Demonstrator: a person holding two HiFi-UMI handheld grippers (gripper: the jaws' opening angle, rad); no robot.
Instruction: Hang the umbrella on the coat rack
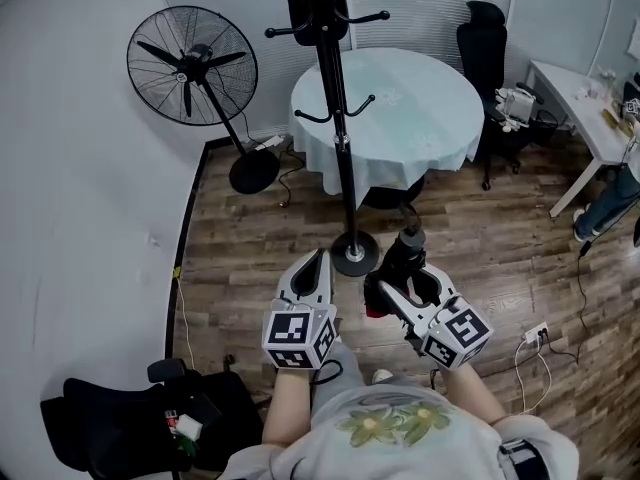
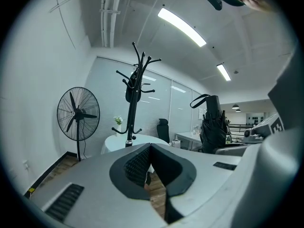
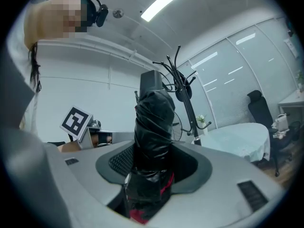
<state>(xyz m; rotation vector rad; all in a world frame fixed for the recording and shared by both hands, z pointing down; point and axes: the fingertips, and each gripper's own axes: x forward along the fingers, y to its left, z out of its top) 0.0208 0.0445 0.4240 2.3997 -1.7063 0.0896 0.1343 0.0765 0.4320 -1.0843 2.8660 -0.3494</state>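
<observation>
The black coat rack point(image 1: 337, 118) stands ahead on a round base point(image 1: 354, 254), with a dark bag hung near its top point(image 1: 317, 3). My right gripper point(image 1: 405, 280) is shut on a folded black umbrella point(image 1: 406, 256), which stands upright between the jaws point(image 3: 151, 127) with a bit of red at its lower end. In the left gripper view the umbrella point(image 2: 213, 125) shows its strap loop on top, to the right of the rack point(image 2: 133, 103). My left gripper point(image 1: 321, 259) is shut and holds nothing, its tip close to the rack's base.
A pedestal fan point(image 1: 192, 66) stands left of the rack. Behind the rack is a round table with a pale cloth point(image 1: 400, 103), and a black office chair point(image 1: 484, 43) and white desk point(image 1: 575, 103) are at the right. A black chair point(image 1: 110, 418) is near left, a power strip point(image 1: 537, 334) on the floor right.
</observation>
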